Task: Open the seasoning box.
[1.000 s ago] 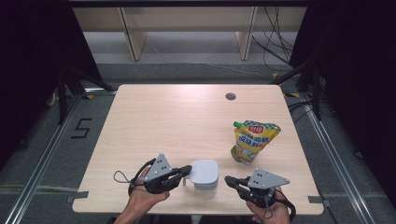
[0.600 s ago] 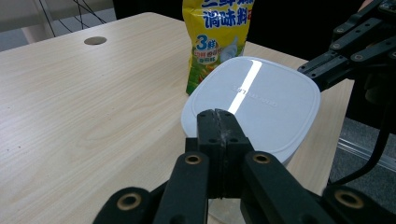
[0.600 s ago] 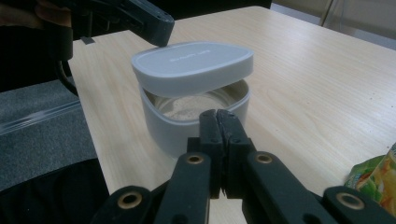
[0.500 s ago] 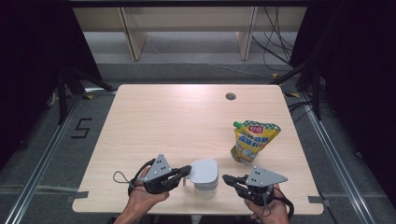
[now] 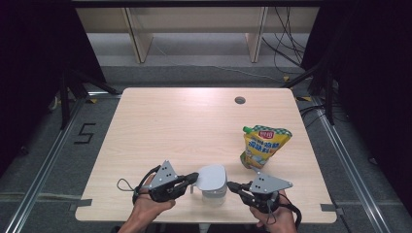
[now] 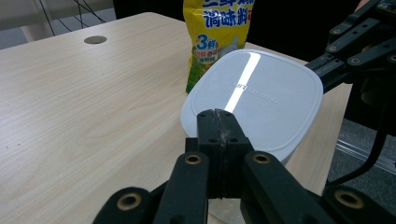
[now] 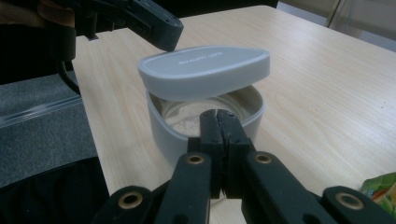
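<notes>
A white lidded container [image 5: 213, 183] sits near the front edge of the wooden tabletop [image 5: 194, 126], between the two grippers; its lid [image 7: 204, 71] is tilted up on one side, leaving a gap through which a pale powdery content shows in the right gripper view. The left gripper [image 5: 191, 178] lies at the container's left with its jaws clenched together, nothing between them, their tips at the lid's rim [image 6: 219, 116]; whether they touch it I cannot tell. The right gripper [image 5: 232, 186] lies at the container's right, jaws likewise pressed shut and empty, tips close to the container's wall [image 7: 217, 114]. A yellow seasoning pouch [image 5: 262, 145] lies farther back on the right, well apart from the lid; a round cable hole [image 5: 240, 100] sits near the far edge.
</notes>
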A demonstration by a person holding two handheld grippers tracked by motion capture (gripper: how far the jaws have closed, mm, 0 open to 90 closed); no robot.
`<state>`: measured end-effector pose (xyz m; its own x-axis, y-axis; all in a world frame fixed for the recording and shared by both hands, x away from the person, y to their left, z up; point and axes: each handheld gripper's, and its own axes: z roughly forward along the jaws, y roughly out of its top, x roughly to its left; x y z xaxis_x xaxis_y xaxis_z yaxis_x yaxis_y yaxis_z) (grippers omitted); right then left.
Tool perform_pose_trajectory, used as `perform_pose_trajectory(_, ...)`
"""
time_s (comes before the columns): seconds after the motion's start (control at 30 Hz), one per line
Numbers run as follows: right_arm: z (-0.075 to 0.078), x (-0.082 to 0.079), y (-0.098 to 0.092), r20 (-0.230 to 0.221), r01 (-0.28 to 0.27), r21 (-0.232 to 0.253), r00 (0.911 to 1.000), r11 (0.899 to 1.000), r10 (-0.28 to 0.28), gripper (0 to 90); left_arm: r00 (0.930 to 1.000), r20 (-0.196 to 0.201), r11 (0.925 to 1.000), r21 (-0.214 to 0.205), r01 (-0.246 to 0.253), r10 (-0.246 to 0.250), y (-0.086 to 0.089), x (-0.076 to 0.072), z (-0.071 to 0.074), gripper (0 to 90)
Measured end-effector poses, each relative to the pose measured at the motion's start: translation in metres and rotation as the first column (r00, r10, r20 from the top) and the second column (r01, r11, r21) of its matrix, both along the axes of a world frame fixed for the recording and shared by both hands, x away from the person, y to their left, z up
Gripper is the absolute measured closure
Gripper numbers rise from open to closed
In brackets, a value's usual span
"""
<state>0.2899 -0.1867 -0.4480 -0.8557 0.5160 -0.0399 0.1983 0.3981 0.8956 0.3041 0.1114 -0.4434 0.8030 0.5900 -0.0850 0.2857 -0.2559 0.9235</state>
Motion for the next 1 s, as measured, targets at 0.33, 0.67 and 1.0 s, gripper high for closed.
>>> perform_pose_trajectory(0.33,0.008,-0.001,0.005,-0.008,0.006,0.024,1.0000,1.000,-0.006,90.0,0.9999,0.008,1.0000,0.003,0.007,-0.007,0.004,-0.008,0.005,79.6)
perform_pose_trajectory(0.67,0.017,0.003,0.013,0.036,-0.010,0.033,0.9993,0.999,0.009,90.0,0.9994,-0.022,0.9988,0.040,0.029,-0.029,0.024,-0.018,-0.009,43.6)
perform_pose_trajectory(1.0,0.030,0.007,0.035,0.073,-0.045,0.034,0.9964,0.998,0.043,90.0,0.9925,-0.121,0.9996,0.025,-0.013,0.016,0.038,-0.029,-0.047,30.3)
